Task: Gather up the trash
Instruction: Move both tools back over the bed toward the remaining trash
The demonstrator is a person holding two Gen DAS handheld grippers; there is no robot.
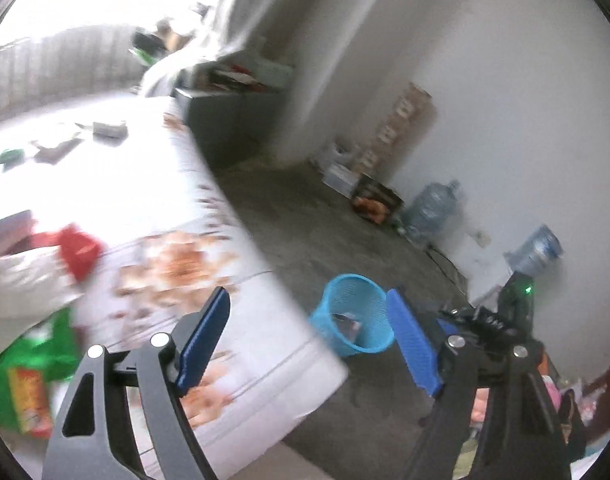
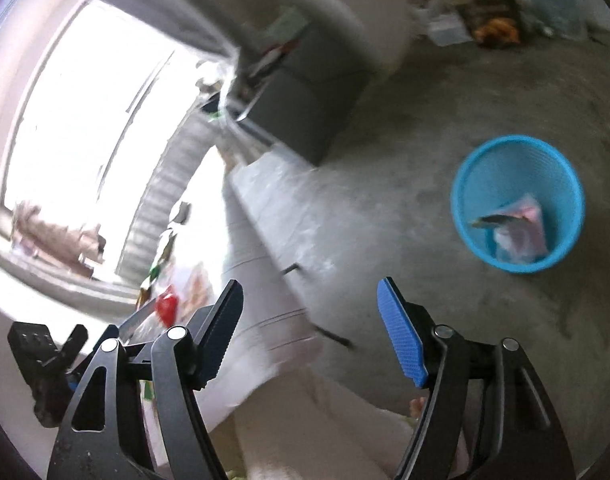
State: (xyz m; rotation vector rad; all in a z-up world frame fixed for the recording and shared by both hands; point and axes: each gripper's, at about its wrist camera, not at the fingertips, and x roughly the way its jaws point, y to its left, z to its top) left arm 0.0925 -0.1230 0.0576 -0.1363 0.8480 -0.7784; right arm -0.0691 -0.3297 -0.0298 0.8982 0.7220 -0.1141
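A blue mesh waste basket (image 1: 355, 312) stands on the concrete floor beside the table; in the right wrist view the basket (image 2: 519, 204) holds a crumpled pinkish wrapper (image 2: 521, 236). My left gripper (image 1: 309, 336) hangs open over the table's corner with nothing between its blue pads. My right gripper (image 2: 309, 328) is open and empty too, above the table edge and left of the basket. On the table lie a red wrapper (image 1: 81, 254), a green bag (image 1: 37, 356) with an orange packet, and small dark pieces (image 1: 109, 130) farther back. The views are blurred.
A white table (image 1: 265, 340) with an orange-patterned cloth fills the left. Two large water bottles (image 1: 433, 204), cardboard boxes (image 1: 401, 128) and clutter line the white wall. A grey cabinet (image 2: 305, 100) stands behind the table. The other gripper's body (image 1: 513, 304) shows at right.
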